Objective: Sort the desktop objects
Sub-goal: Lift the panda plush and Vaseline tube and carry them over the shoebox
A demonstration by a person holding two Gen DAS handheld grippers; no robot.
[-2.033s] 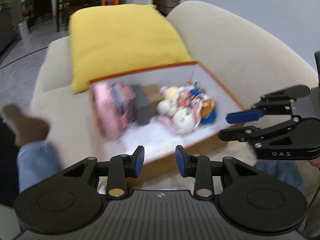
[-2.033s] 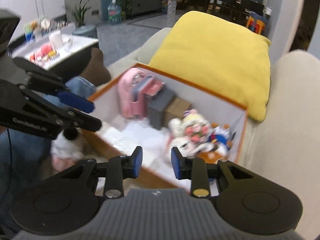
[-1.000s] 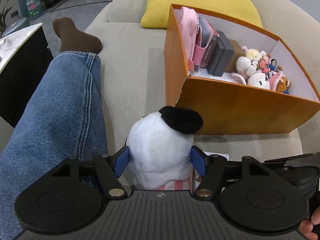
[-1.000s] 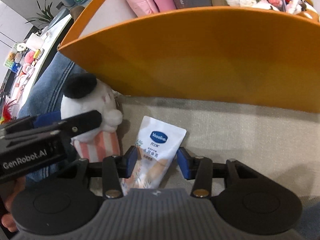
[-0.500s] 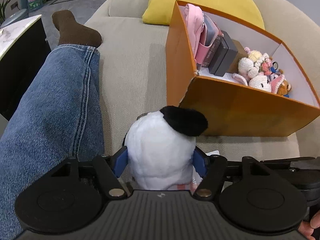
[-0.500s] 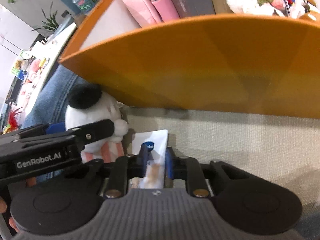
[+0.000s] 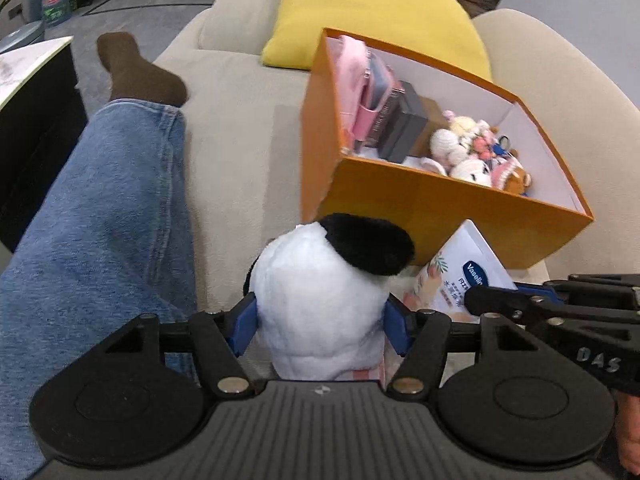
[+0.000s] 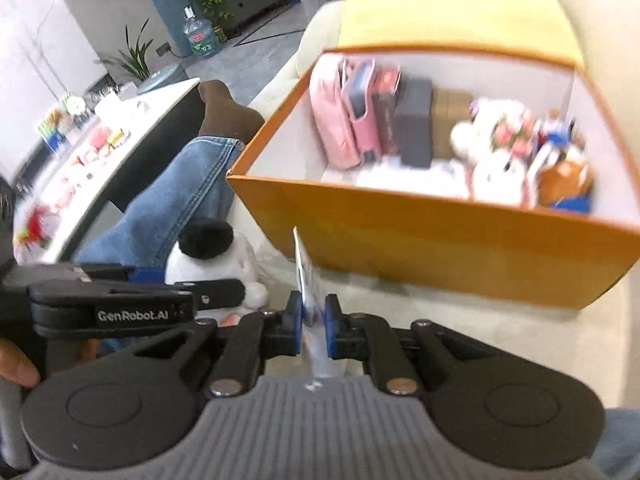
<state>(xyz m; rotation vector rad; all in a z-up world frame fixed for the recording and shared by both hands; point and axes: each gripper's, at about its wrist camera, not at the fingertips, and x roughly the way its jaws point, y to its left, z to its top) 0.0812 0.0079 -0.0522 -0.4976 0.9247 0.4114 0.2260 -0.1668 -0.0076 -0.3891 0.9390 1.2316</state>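
My left gripper (image 7: 320,326) is shut on a white plush toy (image 7: 320,304) with a black ear, held above the sofa in front of the orange box (image 7: 440,204). The toy also shows in the right wrist view (image 8: 216,256). My right gripper (image 8: 313,326) is shut on a white Vaseline sachet (image 8: 306,280), seen edge-on; the sachet also shows in the left wrist view (image 7: 460,276), to the right of the toy. The orange box (image 8: 420,232) holds pink pouches (image 8: 344,120), dark boxes and small plush toys (image 8: 500,148).
A yellow cushion (image 7: 372,12) leans behind the box on the beige sofa (image 7: 240,120). A leg in blue jeans (image 7: 100,220) with a brown sock lies on the left. A low table (image 8: 92,148) with small items stands further left.
Both grippers closed on their objects and rose: the left lifted the plush toy, the right lifted the sachet off the sofa. The box interior is back in the right view.
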